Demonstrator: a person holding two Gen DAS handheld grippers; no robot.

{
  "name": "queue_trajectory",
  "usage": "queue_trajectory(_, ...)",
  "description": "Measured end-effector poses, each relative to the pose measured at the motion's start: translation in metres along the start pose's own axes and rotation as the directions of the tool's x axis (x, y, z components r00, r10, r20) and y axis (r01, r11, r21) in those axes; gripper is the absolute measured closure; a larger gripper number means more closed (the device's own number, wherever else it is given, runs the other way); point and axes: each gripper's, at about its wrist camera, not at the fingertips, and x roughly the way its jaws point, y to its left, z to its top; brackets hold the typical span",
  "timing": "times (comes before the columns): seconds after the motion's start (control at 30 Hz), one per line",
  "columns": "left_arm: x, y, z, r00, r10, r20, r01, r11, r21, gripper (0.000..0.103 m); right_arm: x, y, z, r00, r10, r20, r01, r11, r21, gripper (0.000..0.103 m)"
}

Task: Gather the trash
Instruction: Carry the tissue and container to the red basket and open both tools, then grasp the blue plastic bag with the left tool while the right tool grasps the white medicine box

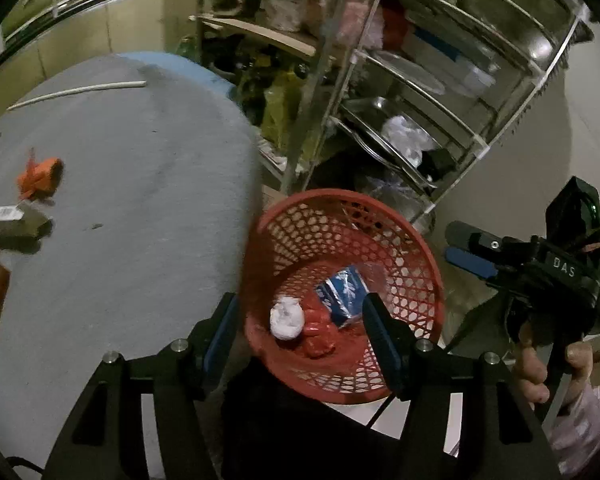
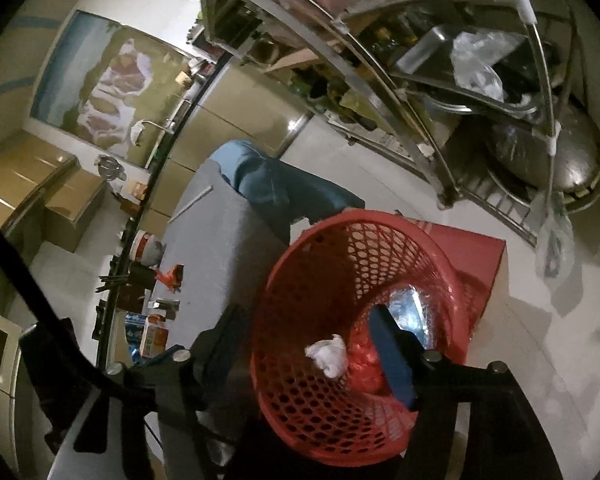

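A: What does the left wrist view show?

B: The left gripper (image 1: 300, 320) hangs over a red mesh basket (image 1: 420, 256) that stands on the floor just beside a grey table (image 1: 132, 168). Its jaws stand apart with nothing between them. At the bottom of the basket lie a white paper wad (image 1: 286, 317), a blue and white packet (image 1: 342, 292) and some red wrapping (image 1: 318, 334).

A: Is any trash on the table?

B: Yes: an orange scrap (image 1: 40, 176) and a small carton (image 1: 14, 216) near its left edge, and a white stick (image 1: 80, 90) at the far side. The right gripper (image 1: 466, 246) shows at the right, held by a hand (image 1: 540, 372), clear of the basket rim. A steel rack (image 1: 440, 92) stands behind.

A: And the right wrist view?

B: The right gripper (image 2: 312, 344) points into the same red mesh basket (image 2: 320, 400), jaws parted and released, gripping nothing. The white paper wad (image 2: 330, 356) lies inside, with a shiny foil wrapper (image 2: 410, 312) deeper down. The grey table (image 2: 220, 248) is to the left, with the orange scrap (image 2: 172, 276) and cartons (image 2: 154, 334) along its far edge.
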Motion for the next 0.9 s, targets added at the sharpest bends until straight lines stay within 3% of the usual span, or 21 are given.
queue_trajectory(0.27, -0.033, 0.052, -0.038, 0.994, 0.102, 0.032, -0.098, 0.989, -0.106, 0.039, 0.015, 0.037, -0.004, 0.998, 0.06, -0.021, -0.061, 0.995, -0.082, 0.035)
queue_trajectory(0.4, -0.057, 0.093, -0.07, 0.985, 0.168, 0.048, -0.154, 0.963, -0.221, 0.039, 0.034, 0.064, -0.01, 0.994, 0.087, -0.07, -0.096, 0.986, -0.134, 0.035)
queue_trajectory(0.63, -0.104, 0.17, -0.126, 0.947, 0.315, 0.064, -0.261, 0.869, -0.42, 0.039, 0.072, 0.122, -0.034, 0.975, 0.13, -0.178, -0.17, 0.956, -0.238, 0.035)
queue_trajectory(0.8, -0.135, 0.223, -0.133, 0.912, 0.401, 0.084, -0.301, 0.796, -0.525, 0.037, 0.089, 0.151, -0.057, 0.96, 0.133, -0.246, -0.205, 0.933, -0.295, 0.035)
queue_trajectory(0.9, -0.145, 0.247, -0.13, 0.904, 0.418, 0.087, -0.301, 0.768, -0.565, 0.034, 0.092, 0.158, -0.067, 0.955, 0.124, -0.268, -0.209, 0.925, -0.317, 0.035)
